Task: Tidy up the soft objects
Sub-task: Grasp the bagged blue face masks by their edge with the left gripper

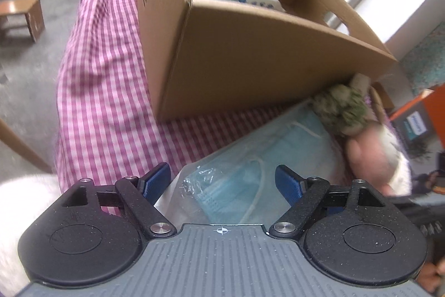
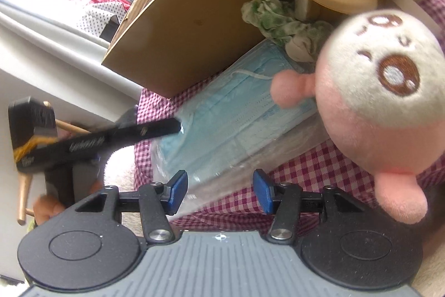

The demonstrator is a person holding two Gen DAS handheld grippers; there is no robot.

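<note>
Left wrist view: the left gripper (image 1: 222,185) pointed steeply down at the pack of blue face masks (image 1: 250,157), a clear plastic sleeve lying flat on the pink checked cloth (image 1: 105,91). Its blue pads (image 1: 157,181) stood wide apart, nothing pressed between them; the near, crinkled end of the pack lay directly under the gap, so the jaws straddled it without touching as far as could be seen. The pack's long axis ran away from this gripper, up and to the right, toward the lower corner of the cardboard box (image 1: 250,52), where a green-white crumpled cloth (image 1: 342,107) sat against its far end. The pink plush toy (image 1: 370,155) lay blurred just right of the pack. The box already held tissue packets – the likely destination, by my judgement. Right wrist view: the right gripper (image 2: 219,191) had its pads about half spread, empty, with a loose plastic edge of the mask pack (image 2: 236,113) in the gap just ahead of them; contact could not be confirmed. From here the pack ran crosswise and upward toward the box (image 2: 194,27). The left gripper's finger (image 2: 155,130) came in from the left with its tip at the pack's far-left edge. The plush toy (image 2: 383,91) sat close on the right, beside the pack, partly overlapping its right end. Judgement – both tools were at the pack; the left one was lined up along its length and better centred on it.
</note>
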